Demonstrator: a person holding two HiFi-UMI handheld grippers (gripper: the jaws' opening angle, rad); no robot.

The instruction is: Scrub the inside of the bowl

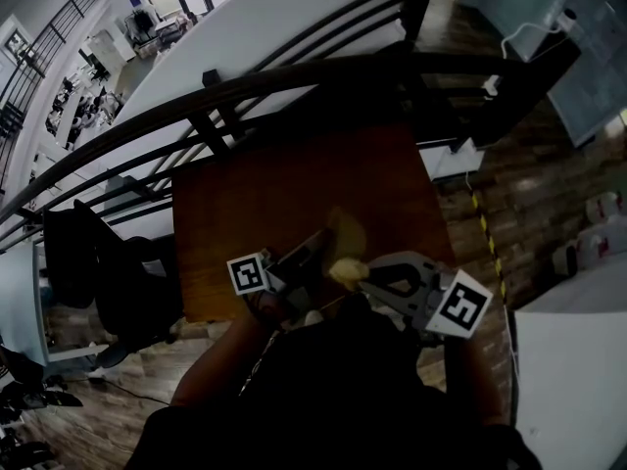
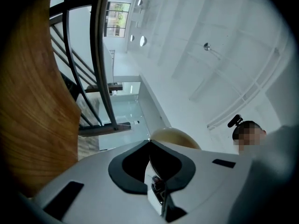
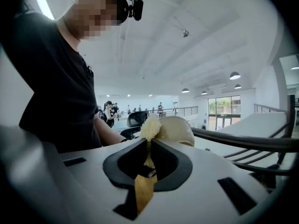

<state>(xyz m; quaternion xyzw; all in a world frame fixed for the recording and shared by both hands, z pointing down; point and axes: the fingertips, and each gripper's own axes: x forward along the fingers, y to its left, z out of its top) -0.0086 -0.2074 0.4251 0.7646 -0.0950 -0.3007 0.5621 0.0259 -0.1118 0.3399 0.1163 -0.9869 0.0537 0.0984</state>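
Observation:
A cream bowl point(image 1: 348, 231) is held tilted above the brown wooden table point(image 1: 255, 204). My left gripper point(image 1: 312, 251) comes at it from the left and is shut on its rim. In the left gripper view the bowl point(image 2: 174, 136) bulges just past the closed jaws of that gripper point(image 2: 149, 142). My right gripper point(image 1: 370, 276) is shut on a scrub brush point(image 1: 345, 269). In the right gripper view its tan handle runs back between the jaws of the gripper point(image 3: 149, 141). The brush's pale fibrous head point(image 3: 150, 127) lies against the bowl point(image 3: 181, 129).
A dark metal railing point(image 1: 294, 76) runs along the table's far side, with a drop to a lower floor behind it. A dark chair point(image 1: 108, 272) stands left of the table. The person's dark torso fills the bottom of the head view.

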